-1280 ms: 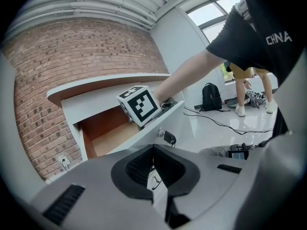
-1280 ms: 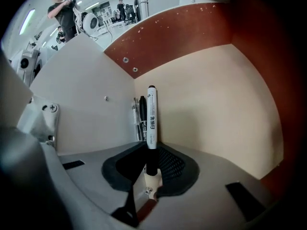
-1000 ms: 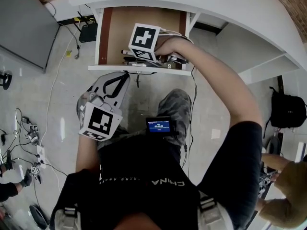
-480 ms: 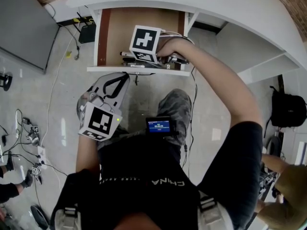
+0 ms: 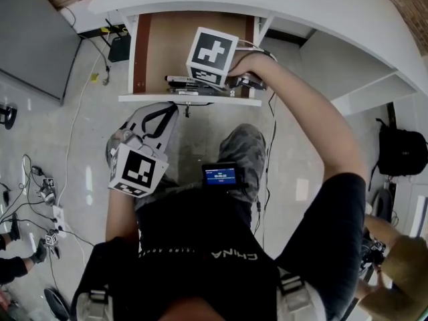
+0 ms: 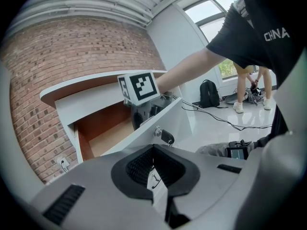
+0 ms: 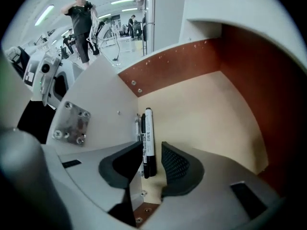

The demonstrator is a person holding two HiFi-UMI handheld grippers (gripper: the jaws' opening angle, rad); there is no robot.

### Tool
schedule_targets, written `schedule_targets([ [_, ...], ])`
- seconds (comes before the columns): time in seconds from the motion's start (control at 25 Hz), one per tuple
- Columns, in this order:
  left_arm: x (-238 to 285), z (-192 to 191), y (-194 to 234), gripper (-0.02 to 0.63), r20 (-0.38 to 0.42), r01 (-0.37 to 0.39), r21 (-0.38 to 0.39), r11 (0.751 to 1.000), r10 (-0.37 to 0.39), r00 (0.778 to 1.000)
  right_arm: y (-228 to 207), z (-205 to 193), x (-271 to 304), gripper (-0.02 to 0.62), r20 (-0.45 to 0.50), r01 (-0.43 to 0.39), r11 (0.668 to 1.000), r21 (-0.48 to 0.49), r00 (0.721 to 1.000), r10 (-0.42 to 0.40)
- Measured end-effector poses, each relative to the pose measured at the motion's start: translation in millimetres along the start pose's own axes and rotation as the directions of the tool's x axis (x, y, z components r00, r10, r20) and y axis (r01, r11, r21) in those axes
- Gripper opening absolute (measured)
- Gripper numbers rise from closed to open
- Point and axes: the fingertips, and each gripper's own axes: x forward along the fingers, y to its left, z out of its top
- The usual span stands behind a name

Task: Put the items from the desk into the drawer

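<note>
- The drawer (image 5: 160, 45) stands pulled out from under the white desk (image 5: 301, 5).
- The right gripper (image 7: 150, 150) reaches down into the drawer, close to its front wall.
- Its jaws are apart, with a marker (image 7: 148, 138) lying loose between them on the drawer floor; a gap shows beside the right pad.
- The marker lies along the inside of the front wall, with a thinner dark pen (image 7: 142, 123) just beside it, against that wall.
- The left gripper (image 6: 153, 147) is held low near the person's body, well apart from the drawer, with its jaws closed together.
- A key (image 6: 164, 136) sits in the lock on the drawer front.
</note>
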Motion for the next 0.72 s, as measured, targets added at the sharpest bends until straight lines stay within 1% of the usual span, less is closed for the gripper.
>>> schedule_targets([
  [0.08,0.4,-0.6,0.6,0.012,-0.002,0.0,-0.001,1.0,0.0,1.0,1.6,9.1,-17.2,0.126,0.081,0.021,1.0,0.01,0.996,-0.022],
  [0.16,1.8,-0.6,2.5,0.012,0.0,-0.002,-0.003,1.0,0.002,1.0,1.8,17.6,-37.3,0.09,0.169,0.059,0.998,0.026,0.984,-0.062],
  [0.2,2.9,-0.5,3.3,0.012,0.002,-0.001,0.001,1.0,0.001,1.0,1.4,20.7,-47.4,0.066,0.21,0.083,0.996,0.034,0.974,-0.088],
  [0.32,5.6,-1.1,2.3,0.012,-0.002,0.015,0.013,1.0,-0.015,1.0,3.4,24.5,-74.5,0.038,0.313,0.146,0.987,0.069,0.936,-0.16],
  [0.44,7.1,-2.9,-0.5,0.012,-0.017,0.021,0.017,1.0,-0.021,1.0,8.1,19.4,-97.7,0.026,0.404,0.19,0.973,0.131,0.886,-0.228],
  [0.56,7.7,-4.2,-2.8,0.012,-0.028,0.022,0.027,0.999,-0.022,0.999,16.3,11.6,-125.9,0.018,0.497,0.209,0.953,0.221,0.816,-0.295],
  [0.64,9.1,-5.7,-2.4,0.012,-0.04,0.014,0.048,0.999,-0.012,0.999,22.5,5.9,-141.8,0.017,0.541,0.213,0.939,0.271,0.773,-0.331],
  [0.72,11.2,-8.5,-1.4,0.012,-0.057,0.0,0.081,0.997,0.004,0.998,28.4,0.9,-152.4,0.017,0.571,0.213,0.93,0.3,0.74,-0.354],
])
